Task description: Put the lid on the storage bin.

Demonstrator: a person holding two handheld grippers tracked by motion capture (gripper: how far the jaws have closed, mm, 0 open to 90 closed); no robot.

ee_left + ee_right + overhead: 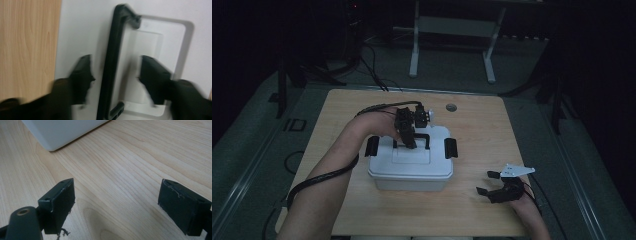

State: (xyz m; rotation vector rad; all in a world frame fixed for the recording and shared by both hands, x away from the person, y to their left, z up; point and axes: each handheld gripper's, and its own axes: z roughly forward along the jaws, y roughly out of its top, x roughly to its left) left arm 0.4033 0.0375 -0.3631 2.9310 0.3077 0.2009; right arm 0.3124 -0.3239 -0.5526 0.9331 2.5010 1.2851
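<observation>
Near the front right corner of the pale wood-grain table, the right gripper rests low over the bare board, its two blocky black jaws spread wide with nothing between them. In the right gripper view, a rounded corner of the white box lies just beyond, on the wood. The white plastic storage box, rectangular with rounded corners, stands at the middle of the table; its smooth lid is on, so the contents cannot be told. A black latch sits at each short end. Above the lid's recessed centre, the left gripper points down, jaws apart on either side of the slim black carrying handle, neither pad pressing it. A small round insert marks the table's far edge.
</observation>
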